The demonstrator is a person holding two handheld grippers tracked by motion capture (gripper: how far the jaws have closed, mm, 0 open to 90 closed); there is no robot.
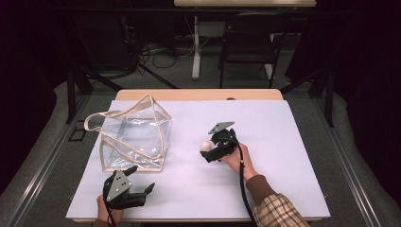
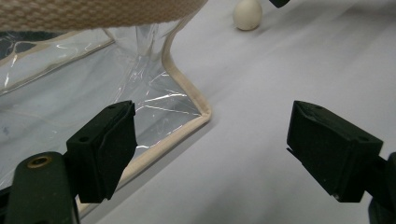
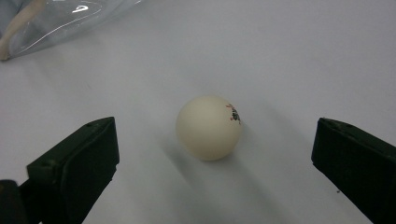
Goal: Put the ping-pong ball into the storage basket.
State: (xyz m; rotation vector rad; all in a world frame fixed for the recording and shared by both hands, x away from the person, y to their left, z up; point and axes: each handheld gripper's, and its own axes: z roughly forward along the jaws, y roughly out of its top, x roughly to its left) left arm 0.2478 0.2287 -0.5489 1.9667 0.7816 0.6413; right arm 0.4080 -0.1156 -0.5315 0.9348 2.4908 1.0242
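The right gripper (image 3: pixel 212 149) is standing wide open, jaws flanking the ball (image 3: pixel 208 127) without touching it. The ball is lying mid-worktop (image 1: pixel 283 142). The left gripper (image 2: pixel 210 149) is gaping, gripping nothing, at the bag (image 1: pixel 135 137) corner near the front edge.

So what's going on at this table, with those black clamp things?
A person holds a two-jaw gripper in each hand. The right gripper sits open around a small cream-white ball on the pale tablecloth, jaws either side and apart from it, so nothing is grasped yet. The left gripper, also open, points at the near corner of a clear plastic tote bag with beige trim.
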